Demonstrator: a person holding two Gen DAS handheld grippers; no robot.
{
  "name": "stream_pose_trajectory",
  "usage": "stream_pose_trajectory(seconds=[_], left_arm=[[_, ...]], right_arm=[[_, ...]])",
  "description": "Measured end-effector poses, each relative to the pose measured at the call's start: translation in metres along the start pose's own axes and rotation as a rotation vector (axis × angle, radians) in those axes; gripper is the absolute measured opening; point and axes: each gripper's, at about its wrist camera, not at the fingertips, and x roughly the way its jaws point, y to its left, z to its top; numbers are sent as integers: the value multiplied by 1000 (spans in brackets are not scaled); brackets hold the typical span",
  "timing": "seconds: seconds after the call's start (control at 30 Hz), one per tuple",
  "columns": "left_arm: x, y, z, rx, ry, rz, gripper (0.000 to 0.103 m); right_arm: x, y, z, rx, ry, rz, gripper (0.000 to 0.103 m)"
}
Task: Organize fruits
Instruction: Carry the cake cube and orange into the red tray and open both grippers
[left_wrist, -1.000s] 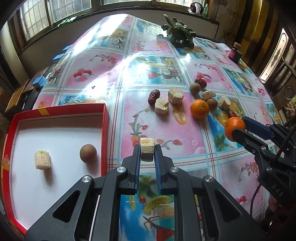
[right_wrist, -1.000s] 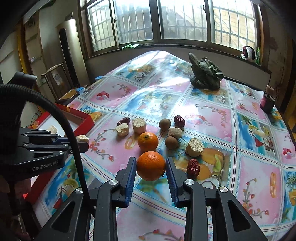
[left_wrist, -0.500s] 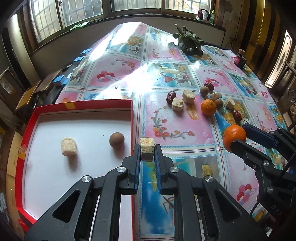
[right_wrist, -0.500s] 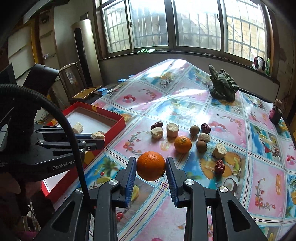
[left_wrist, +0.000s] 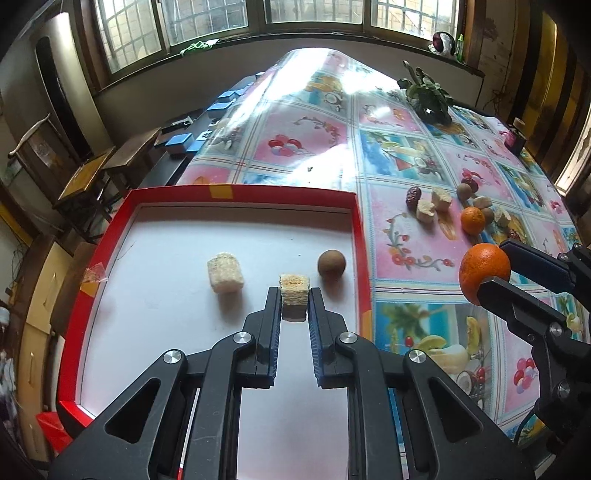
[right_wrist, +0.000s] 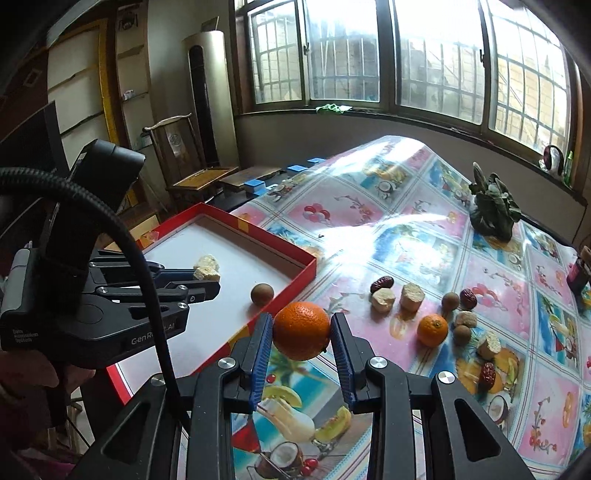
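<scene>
My left gripper (left_wrist: 294, 300) is shut on a pale cut fruit chunk (left_wrist: 294, 293) and holds it over the white floor of the red-rimmed tray (left_wrist: 236, 192). In the tray lie another pale chunk (left_wrist: 225, 272) and a brown round fruit (left_wrist: 331, 262). My right gripper (right_wrist: 302, 334) is shut on an orange (right_wrist: 301, 330), held above the tablecloth just right of the tray's near corner (right_wrist: 309, 264). On the cloth lie a second orange (right_wrist: 432, 329), red dates (right_wrist: 382, 283), brown round fruits (right_wrist: 450, 301) and pale chunks (right_wrist: 412, 295).
A dark leafy bundle (right_wrist: 493, 212) sits at the back of the table. A small dark jar (right_wrist: 580, 271) stands at the right edge. Chairs and low desks (right_wrist: 201, 177) stand beyond the table's left side. The table drops off just left of the tray.
My left gripper carried the pale chunk leftward from above the cloth to above the tray floor. My right gripper with the orange moved left, closer to the tray.
</scene>
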Motion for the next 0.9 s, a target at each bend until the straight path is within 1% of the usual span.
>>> stream_pose_trajectory(seconds=[0.43,0.7,0.9], left_arm=[[12,44,-6,-75,30,40,14],[24,60,-11,-108,67,32,14],[30,62,-11,-125,79,42,14]], right_arm=[[32,41,20,-71,32,92,31],[68,62,21,-101,98,146,31],[95,63,15,-91,149,156,31]])
